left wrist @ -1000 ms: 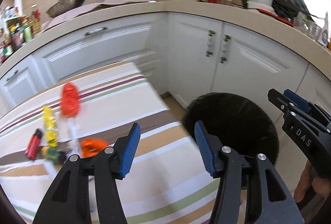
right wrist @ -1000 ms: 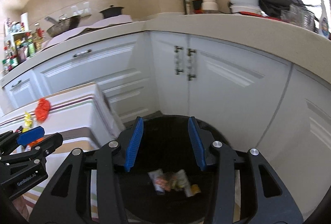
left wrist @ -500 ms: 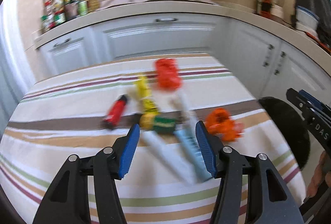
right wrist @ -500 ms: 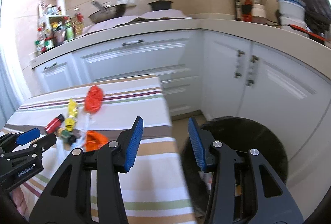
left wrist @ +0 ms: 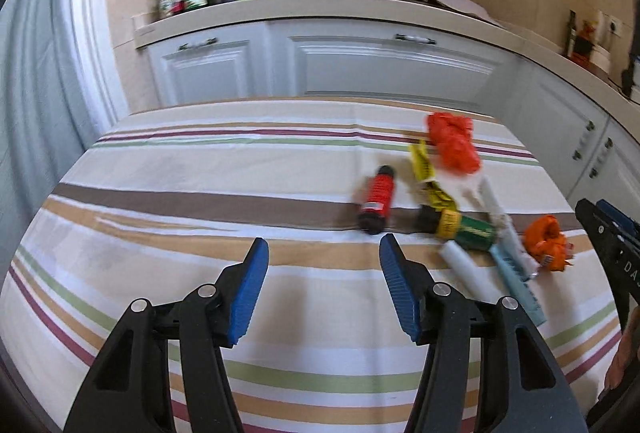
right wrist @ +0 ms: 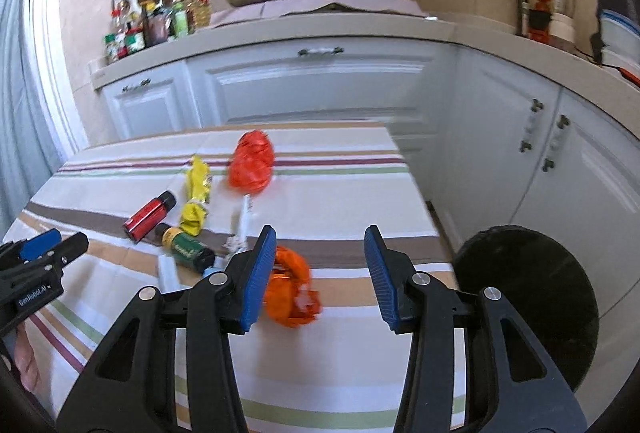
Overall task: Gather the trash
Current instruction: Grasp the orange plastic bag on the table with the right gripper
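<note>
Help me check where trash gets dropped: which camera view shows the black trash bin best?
The right wrist view: the black trash bin stands on the floor past the striped table's right edge, its round rim visible, partly behind the open right gripper. The left wrist view shows no bin, only the table and the trash on it.

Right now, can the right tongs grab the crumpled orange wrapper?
Probably yes. The right tongs are open, and the crumpled orange wrapper lies on the striped tablecloth just by their left finger, with nothing covering it.
</note>
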Tool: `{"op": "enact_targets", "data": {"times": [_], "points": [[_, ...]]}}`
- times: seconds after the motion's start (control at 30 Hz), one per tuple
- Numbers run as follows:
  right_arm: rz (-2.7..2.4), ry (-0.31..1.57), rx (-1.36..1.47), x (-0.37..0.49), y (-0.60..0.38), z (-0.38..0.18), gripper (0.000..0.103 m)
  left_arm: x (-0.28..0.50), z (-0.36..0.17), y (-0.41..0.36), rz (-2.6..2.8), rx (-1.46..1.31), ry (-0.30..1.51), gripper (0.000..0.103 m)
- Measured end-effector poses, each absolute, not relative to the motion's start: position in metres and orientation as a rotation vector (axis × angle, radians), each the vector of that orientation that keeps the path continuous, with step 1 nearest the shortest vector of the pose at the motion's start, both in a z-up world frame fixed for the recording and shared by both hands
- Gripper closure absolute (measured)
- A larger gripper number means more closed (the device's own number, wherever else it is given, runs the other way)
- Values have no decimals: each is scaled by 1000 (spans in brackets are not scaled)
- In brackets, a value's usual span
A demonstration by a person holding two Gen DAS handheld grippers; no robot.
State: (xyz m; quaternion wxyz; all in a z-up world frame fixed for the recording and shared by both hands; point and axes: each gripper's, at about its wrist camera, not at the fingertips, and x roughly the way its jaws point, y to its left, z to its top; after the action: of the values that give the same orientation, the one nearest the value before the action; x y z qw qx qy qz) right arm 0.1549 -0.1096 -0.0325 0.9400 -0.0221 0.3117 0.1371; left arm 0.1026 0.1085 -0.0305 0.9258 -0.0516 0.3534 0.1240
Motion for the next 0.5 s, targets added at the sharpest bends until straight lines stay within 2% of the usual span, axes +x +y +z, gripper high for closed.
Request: {"op": "enact_targets", "data": {"times": [0.5], "points": [[296, 813, -84, 179, -83, -59, 58, 103, -46, 142, 298, -162, 768, 45]]}}
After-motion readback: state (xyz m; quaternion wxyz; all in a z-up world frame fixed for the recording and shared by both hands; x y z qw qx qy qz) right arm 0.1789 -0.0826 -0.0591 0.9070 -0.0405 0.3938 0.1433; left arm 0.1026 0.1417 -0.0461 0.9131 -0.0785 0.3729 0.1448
